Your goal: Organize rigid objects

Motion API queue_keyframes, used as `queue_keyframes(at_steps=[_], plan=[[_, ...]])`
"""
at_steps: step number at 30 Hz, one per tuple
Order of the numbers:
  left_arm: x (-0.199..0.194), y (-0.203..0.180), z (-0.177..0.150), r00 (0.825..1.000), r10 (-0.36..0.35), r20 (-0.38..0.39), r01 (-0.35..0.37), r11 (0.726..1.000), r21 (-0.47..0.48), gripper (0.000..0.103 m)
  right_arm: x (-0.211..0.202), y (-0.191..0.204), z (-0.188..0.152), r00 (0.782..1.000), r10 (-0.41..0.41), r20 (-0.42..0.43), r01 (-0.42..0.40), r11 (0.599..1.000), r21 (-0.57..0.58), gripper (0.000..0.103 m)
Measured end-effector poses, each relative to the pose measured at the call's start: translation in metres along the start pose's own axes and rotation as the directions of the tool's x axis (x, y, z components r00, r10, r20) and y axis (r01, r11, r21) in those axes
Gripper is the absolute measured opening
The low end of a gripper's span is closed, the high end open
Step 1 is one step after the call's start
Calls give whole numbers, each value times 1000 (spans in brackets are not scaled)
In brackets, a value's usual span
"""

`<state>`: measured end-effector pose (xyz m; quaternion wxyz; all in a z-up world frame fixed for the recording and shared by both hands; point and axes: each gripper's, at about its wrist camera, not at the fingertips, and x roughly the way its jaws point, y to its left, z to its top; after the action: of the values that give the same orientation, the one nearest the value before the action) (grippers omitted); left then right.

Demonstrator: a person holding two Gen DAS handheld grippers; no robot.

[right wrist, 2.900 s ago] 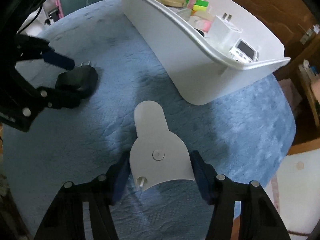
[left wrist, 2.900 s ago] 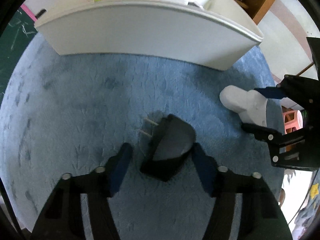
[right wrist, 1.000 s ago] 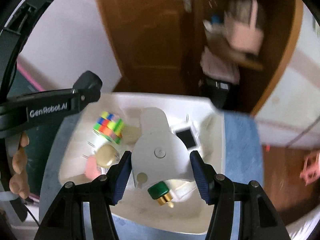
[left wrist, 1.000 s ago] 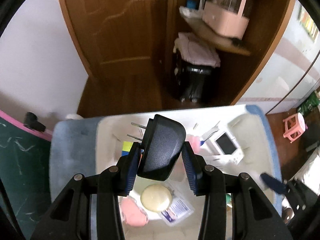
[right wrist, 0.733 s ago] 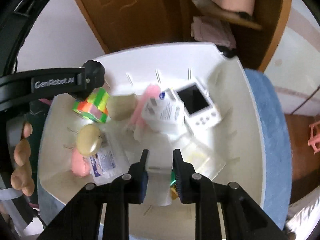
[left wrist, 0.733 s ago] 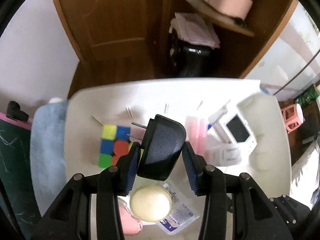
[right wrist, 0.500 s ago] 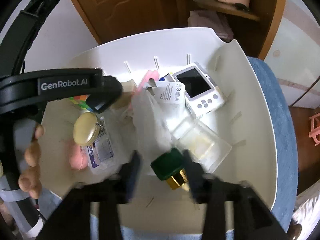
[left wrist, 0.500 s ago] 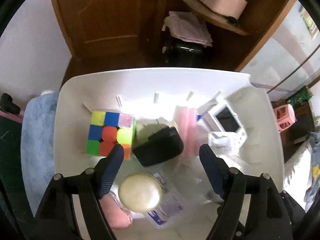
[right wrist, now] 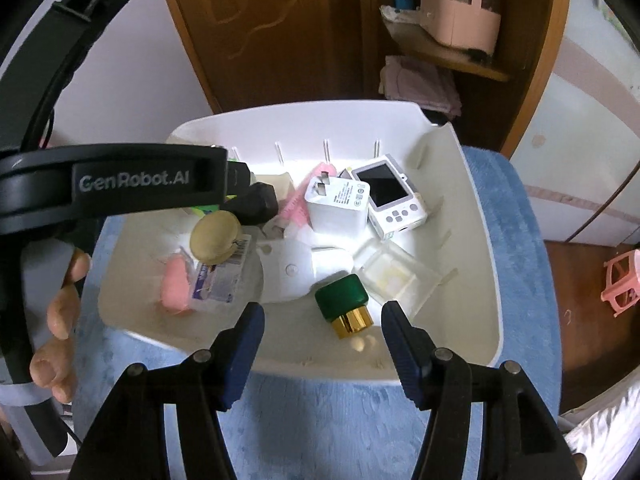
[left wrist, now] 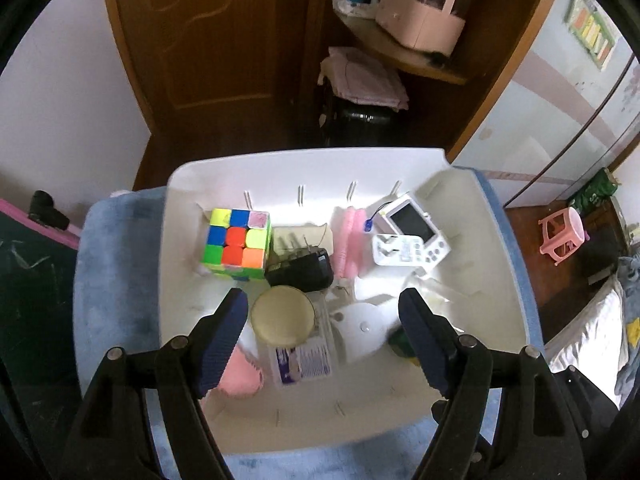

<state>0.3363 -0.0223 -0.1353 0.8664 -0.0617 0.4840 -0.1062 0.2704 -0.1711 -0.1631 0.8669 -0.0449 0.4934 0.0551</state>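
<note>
A white bin (left wrist: pixel 508 264) (right wrist: pixel 486 240) sits on a blue cloth and holds many small objects. The black plug adapter (left wrist: pixel 300 270) (right wrist: pixel 258 204) lies in it beside the colour cube (left wrist: pixel 236 242). The flat white paddle-shaped piece (left wrist: pixel 362 330) (right wrist: pixel 290 272) lies near the bin's middle. My left gripper (left wrist: pixel 324 330) is open and empty above the bin. My right gripper (right wrist: pixel 322 330) is open and empty above the bin's near rim, over a green-capped gold bottle (right wrist: pixel 344 304).
The bin also holds a white charger (right wrist: pixel 336 208), a small white screen device (right wrist: pixel 390 196), a round beige disc (left wrist: pixel 282 316), pink items and a clear case (right wrist: pixel 394 276). A wooden door and shelves stand behind. The left gripper's body (right wrist: pixel 120 184) crosses the right wrist view.
Both grippers carried their objects from the blue cloth to above the bin and opened. The black adapter and the white paddle piece dropped in and now lie among the other objects.
</note>
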Motion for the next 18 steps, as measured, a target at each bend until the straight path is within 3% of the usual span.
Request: queue_keyframes(at_steps=[6,14,18], plan=[[-53,-10,-14,998,40,54,-40,999,-2,81,-41,0,-6,999,15,29,-15,1000,5,62],[-127,-20,-57,990,102,95,-97,994,-53,81,-110,2,-29,997,16,71,-14,1000,-22,62],[-162,-27,-85,986,122,115,-114,990,-79,81,-149,0,-48,995,28,92,-24,999,-40,69]])
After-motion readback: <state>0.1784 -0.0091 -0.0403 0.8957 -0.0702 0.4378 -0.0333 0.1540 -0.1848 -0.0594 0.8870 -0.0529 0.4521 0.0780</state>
